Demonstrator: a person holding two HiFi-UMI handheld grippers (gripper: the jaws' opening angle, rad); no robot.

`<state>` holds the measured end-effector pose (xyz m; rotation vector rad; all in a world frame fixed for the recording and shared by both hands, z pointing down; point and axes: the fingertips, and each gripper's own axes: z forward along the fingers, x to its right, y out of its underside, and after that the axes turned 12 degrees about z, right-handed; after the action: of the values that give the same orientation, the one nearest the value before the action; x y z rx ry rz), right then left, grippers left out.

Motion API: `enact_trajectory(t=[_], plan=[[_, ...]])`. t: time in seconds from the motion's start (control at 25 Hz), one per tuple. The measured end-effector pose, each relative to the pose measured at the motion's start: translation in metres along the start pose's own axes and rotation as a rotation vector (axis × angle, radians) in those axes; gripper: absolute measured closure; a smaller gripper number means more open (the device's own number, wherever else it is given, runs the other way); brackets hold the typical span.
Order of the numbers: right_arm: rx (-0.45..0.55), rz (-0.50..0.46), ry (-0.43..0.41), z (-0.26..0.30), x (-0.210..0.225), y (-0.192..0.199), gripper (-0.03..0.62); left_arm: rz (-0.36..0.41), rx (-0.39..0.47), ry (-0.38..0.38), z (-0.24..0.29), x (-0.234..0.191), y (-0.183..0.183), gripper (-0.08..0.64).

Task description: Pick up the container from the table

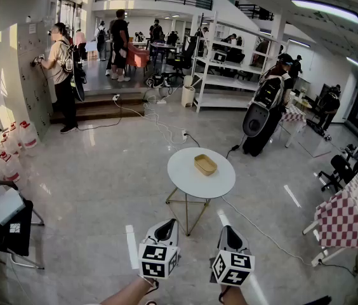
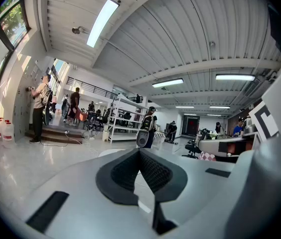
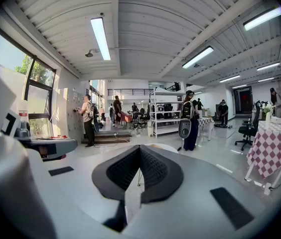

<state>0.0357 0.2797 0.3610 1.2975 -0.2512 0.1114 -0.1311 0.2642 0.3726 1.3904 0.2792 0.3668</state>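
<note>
The left gripper [image 1: 165,229] and right gripper [image 1: 230,235] have jaws closed on nothing, well short of the round table [image 1: 185,183], so approach and open one before reaching the tan container [image 1: 205,164] near its far-right edge.

The container [image 1: 205,164] is tan, and the round desk [image 1: 188,180] under it is plain white with thin gold-coloured legs. The floor [image 1: 103,170] is a glossy pale grey. The left tongs [image 1: 165,223] and the right tongs [image 1: 228,229] are light grey with black ribbed pads [image 2: 123,176] (the same on both), and their marker cubes [image 1: 159,260] bear black-and-white square patterns. A cloth [image 1: 347,218] at the right is checked red and white. The shelving [image 1: 230,81] farther back is white.
</note>
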Motion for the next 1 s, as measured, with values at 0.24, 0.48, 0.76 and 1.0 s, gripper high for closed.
enact_trajectory(t=[0.24, 0.48, 0.76, 1.0], plan=[[0.001, -0.002, 0.004, -0.009, -0.008, 0.005, 0.568, 0.001, 0.014, -0.01, -0.015, -0.006, 0.002, 0.554], [0.005, 0.023, -0.004, -0.017, -0.016, 0.008, 0.568, -0.004, -0.015, -0.001, -0.021, -0.005, 0.008, 0.554], [-0.006, 0.07, 0.023, -0.019, -0.019, 0.017, 0.568, -0.014, -0.022, 0.035, -0.026, -0.005, 0.015, 0.554], [-0.009, 0.089, 0.056, -0.022, -0.017, 0.027, 0.568, -0.015, -0.031, 0.062, -0.021, -0.007, 0.022, 0.554]])
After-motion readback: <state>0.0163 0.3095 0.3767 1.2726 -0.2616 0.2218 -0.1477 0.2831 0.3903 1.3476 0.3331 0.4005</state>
